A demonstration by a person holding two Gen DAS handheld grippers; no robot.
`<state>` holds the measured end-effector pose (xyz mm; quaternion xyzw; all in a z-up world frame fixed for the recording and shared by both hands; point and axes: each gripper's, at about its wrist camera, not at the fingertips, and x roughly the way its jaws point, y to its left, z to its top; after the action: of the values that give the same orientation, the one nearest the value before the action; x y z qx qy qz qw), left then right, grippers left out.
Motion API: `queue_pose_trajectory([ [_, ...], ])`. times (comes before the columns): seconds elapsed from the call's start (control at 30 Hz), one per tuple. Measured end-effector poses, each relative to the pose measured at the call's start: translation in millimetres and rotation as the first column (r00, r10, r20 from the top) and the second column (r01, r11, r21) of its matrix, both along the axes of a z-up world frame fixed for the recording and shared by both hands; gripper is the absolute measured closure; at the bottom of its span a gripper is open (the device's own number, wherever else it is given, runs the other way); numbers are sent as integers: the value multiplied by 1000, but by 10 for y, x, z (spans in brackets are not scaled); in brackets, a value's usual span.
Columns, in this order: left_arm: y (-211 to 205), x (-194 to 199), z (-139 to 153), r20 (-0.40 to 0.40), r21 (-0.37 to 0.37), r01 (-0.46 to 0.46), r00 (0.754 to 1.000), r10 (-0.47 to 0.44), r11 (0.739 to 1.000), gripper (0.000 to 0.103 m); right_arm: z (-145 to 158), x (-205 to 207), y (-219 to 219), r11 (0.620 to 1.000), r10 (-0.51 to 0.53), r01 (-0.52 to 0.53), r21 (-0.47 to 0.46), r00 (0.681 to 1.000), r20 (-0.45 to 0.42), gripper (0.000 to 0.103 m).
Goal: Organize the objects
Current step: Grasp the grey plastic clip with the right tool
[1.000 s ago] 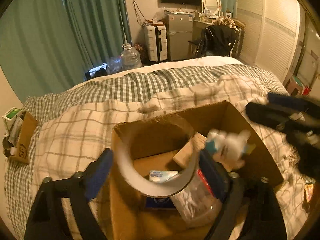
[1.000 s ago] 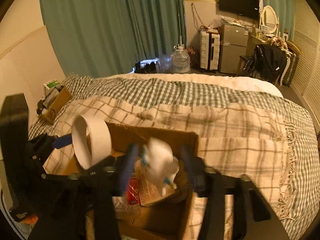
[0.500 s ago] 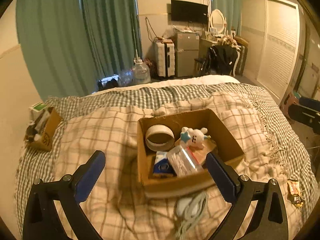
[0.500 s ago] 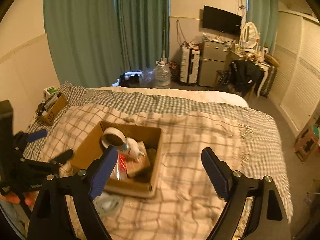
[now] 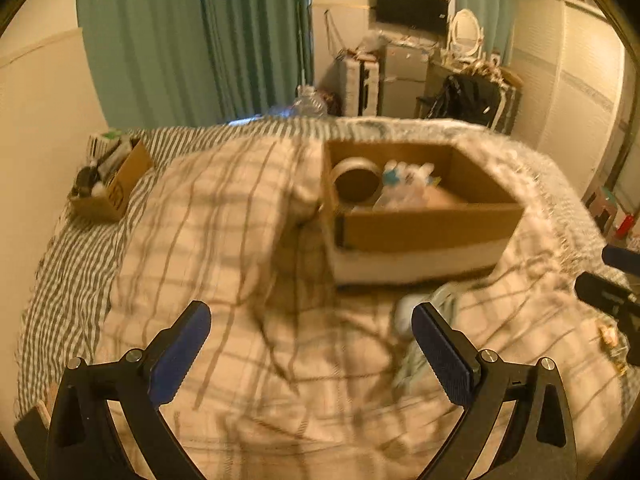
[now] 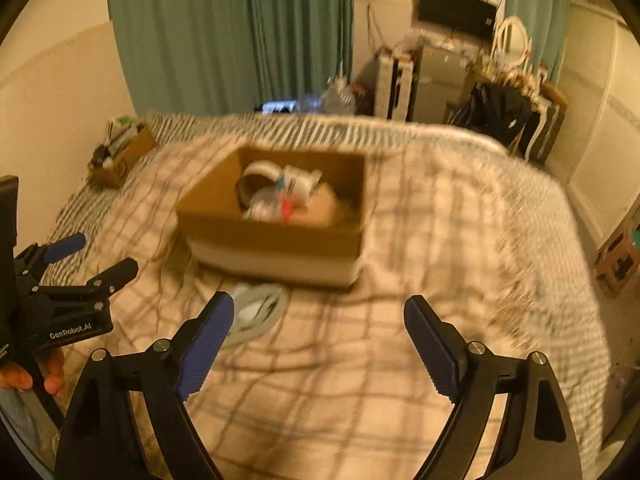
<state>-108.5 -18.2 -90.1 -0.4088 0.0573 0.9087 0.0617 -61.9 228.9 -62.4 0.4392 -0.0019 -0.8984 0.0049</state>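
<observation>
I see both grippers held above the checked blanket (image 5: 248, 360), short of the cardboard box (image 5: 424, 232). My left gripper (image 5: 310, 344) has its 2 fingers spread wide with nothing between them; my right gripper (image 6: 318, 332) is the same, spread and empty. The box sits on the bed and holds a tape roll (image 5: 356, 180), a white toy (image 6: 298, 186) and a clear bag, blurred. A coiled white cable (image 6: 256, 314) lies on the blanket just in front of the box.
</observation>
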Motion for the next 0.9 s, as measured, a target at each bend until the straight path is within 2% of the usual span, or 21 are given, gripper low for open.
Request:
queue_pose_trajectory([
  [0.23, -127, -122, -468, 19, -83, -52, 998, 54, 995, 0, -666, -347, -362, 999, 38, -41, 17, 989, 141, 16],
  [0.37, -170, -215, -698, 53, -80, -75, 995, 79, 994, 0, -947, -533, -493, 999, 34, -33, -11, 981, 193, 16],
  [0.43, -177, -243, -752, 58, -88, -75, 995, 80, 993, 0, -1047, -602, -516, 999, 31, -27, -24, 976, 216, 12],
  [0.57, -222, -304, -820, 71, -72, -75, 994, 80, 995, 0, -1203, -722, -511, 999, 31, -18, -50, 963, 267, 11],
  [0.87, -415, -407, -971, 153, 14, -110, 982, 106, 994, 0, -1450, -909, -510, 994, 51, -17, -105, 941, 335, 10],
  [0.9, -423, -407, -977, 157, 18, -113, 982, 108, 993, 0, -1462, -904, -506, 995, 50, -16, -103, 939, 339, 14],
])
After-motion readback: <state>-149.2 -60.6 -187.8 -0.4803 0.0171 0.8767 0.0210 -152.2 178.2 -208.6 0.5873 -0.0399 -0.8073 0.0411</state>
